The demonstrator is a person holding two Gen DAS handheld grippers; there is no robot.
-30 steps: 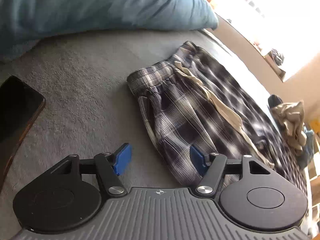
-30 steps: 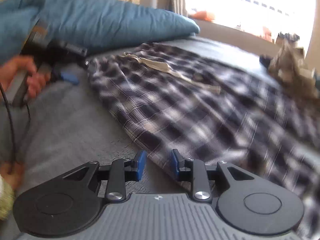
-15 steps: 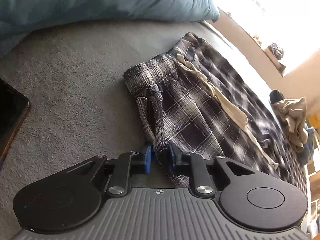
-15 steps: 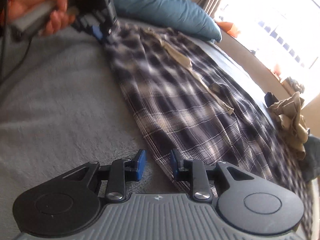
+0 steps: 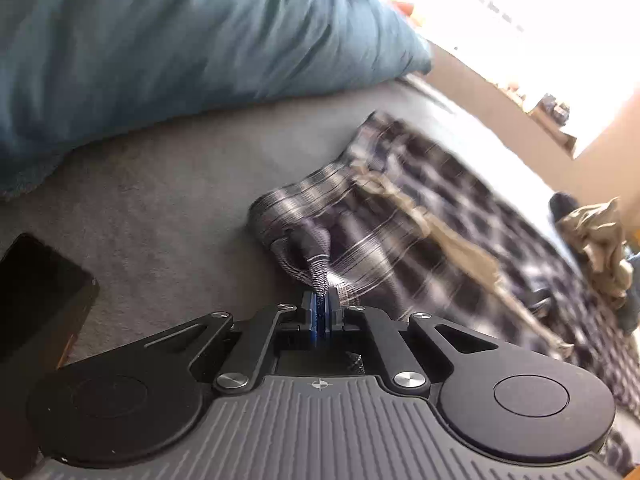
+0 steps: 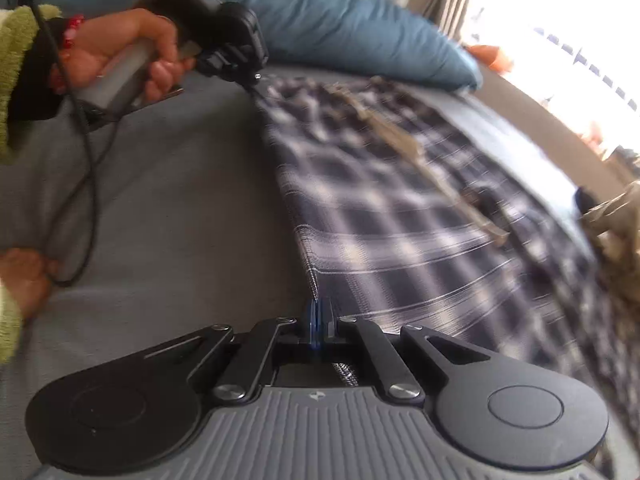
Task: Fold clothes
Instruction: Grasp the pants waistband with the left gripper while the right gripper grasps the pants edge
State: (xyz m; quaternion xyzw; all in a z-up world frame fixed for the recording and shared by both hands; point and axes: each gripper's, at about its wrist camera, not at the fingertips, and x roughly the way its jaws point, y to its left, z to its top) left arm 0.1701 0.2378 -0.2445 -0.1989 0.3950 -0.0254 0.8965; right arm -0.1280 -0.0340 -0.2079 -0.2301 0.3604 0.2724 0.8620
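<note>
In the left wrist view, the left gripper (image 5: 320,314) has its blue pads pressed together on a pinch of the plaid trousers (image 5: 420,216), taken at the near edge just below the waistband, where the fabric rises in a small tent. The trousers lie spread on the grey blanket (image 5: 160,184), running away to the right, with a pale drawstring (image 5: 404,200) trailing over them. A blue pillow (image 5: 180,32) lies behind, a dark phone (image 5: 36,292) sits at the left, and a beige garment (image 5: 596,240) is crumpled at the far right.

In the right wrist view, the right gripper (image 6: 318,320) is likewise clamped on the same long edge of the trousers (image 6: 420,220), further down the leg. The edge runs straight up the picture to the left gripper (image 6: 240,52), which the person's hand (image 6: 120,52) holds by its handle, a cable (image 6: 94,184) hanging from it.

With both pinches on one edge, the fold probably goes best if the two hands lift together, keep the edge taut between them, and carry it evenly across to the far edge. The pinches look shallow, so a quick pull could slip the cloth free.
</note>
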